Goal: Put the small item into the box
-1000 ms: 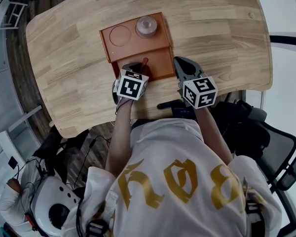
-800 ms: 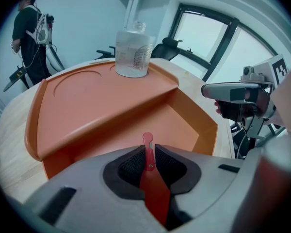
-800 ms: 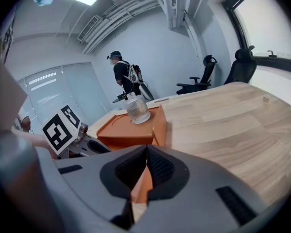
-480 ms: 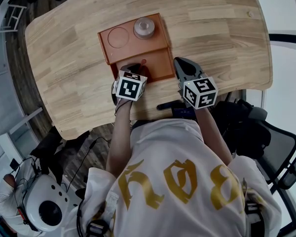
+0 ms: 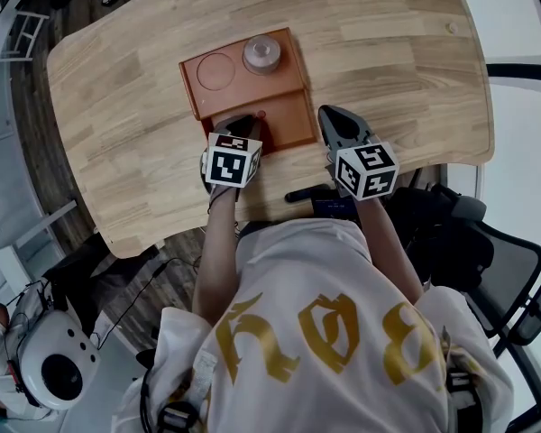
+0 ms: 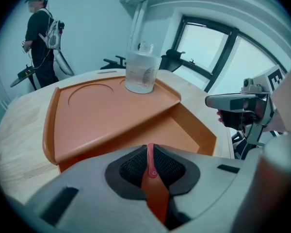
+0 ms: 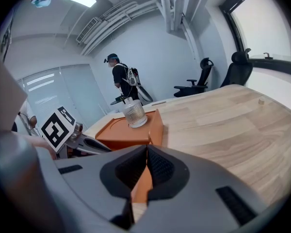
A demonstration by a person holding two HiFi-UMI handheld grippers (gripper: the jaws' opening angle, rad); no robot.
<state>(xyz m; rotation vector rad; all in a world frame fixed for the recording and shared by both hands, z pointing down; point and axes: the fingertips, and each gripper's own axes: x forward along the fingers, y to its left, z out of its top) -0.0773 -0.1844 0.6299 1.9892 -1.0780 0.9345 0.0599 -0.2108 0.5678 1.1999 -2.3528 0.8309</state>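
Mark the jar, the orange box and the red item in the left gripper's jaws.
Jar [image 6: 142, 73]: left gripper view, its clear side wall.
Orange box [image 6: 104, 116]: left gripper view, bare raised top surface.
Red item [image 6: 153, 186]: left gripper view, strip pinched between the jaws.

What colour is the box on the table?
Orange-brown. The box shows best in the left gripper view.

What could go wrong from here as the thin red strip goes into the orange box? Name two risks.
1. The left gripper is shut on the thin red strip at the near edge of the orange plastic box, above its lower compartment. If released tilted, the strip might lean on a wall or land outside.
2. The clear glass jar stands on the raised shelf just beyond; a forward push could tip it.
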